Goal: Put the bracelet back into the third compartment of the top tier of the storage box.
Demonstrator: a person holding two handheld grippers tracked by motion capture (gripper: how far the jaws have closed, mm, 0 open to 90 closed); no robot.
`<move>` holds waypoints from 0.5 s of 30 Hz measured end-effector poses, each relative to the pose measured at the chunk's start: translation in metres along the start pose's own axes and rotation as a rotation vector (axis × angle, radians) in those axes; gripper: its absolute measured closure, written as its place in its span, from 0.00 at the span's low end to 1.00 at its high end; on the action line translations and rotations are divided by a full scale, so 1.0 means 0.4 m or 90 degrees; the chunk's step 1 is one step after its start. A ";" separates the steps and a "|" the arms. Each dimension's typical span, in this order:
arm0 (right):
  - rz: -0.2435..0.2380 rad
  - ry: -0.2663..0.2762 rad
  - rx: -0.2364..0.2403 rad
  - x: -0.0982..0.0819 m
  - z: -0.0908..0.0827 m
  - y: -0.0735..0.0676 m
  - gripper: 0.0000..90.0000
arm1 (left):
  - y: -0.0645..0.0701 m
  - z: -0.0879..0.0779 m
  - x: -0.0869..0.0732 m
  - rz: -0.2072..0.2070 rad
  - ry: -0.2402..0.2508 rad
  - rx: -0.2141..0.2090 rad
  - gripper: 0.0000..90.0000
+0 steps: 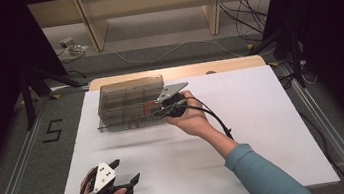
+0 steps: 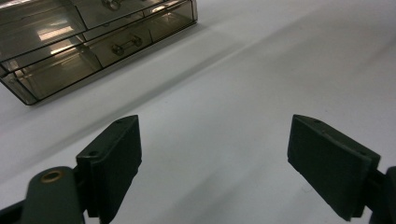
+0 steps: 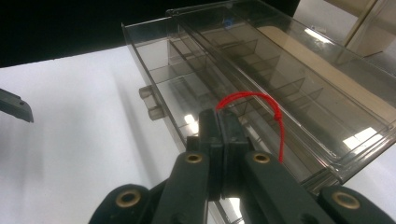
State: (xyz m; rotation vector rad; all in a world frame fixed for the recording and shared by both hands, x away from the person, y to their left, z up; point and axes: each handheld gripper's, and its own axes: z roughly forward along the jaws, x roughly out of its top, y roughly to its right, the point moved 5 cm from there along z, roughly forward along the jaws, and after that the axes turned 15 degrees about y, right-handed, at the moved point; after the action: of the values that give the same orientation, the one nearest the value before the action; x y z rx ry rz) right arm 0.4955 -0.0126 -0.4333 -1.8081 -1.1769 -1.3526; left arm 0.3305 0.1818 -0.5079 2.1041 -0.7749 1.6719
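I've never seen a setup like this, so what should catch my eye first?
The red string loop stands out: the right hand-held gripper, jaws shut on it, holds it over an open drawer of the smoky clear drawer box at the white table's far side. The left hand-held gripper waits open near the table's front edge.

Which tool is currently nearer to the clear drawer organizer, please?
The right. The right tool is at the clear drawer organizer, shut on a red string over an open drawer. The left tool hovers open at the near table edge, well apart.

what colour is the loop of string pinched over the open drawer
Red string, pinched by the right gripper; clearest in the right gripper view.
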 end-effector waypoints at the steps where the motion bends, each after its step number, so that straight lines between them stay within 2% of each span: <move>1: 0.000 0.000 -0.001 -0.001 0.001 0.001 1.00 | 0.000 0.000 0.000 0.000 0.000 0.000 0.19; 15: 0.006 -0.009 -0.003 -0.011 0.013 0.003 1.00 | 0.000 0.000 0.000 0.000 0.000 -0.001 0.20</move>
State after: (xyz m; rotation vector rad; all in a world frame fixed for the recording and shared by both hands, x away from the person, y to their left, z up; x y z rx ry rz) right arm 0.4985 -0.0100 -0.4390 -1.8280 -1.1715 -1.3399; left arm 0.3305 0.1819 -0.5078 2.1032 -0.7763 1.6717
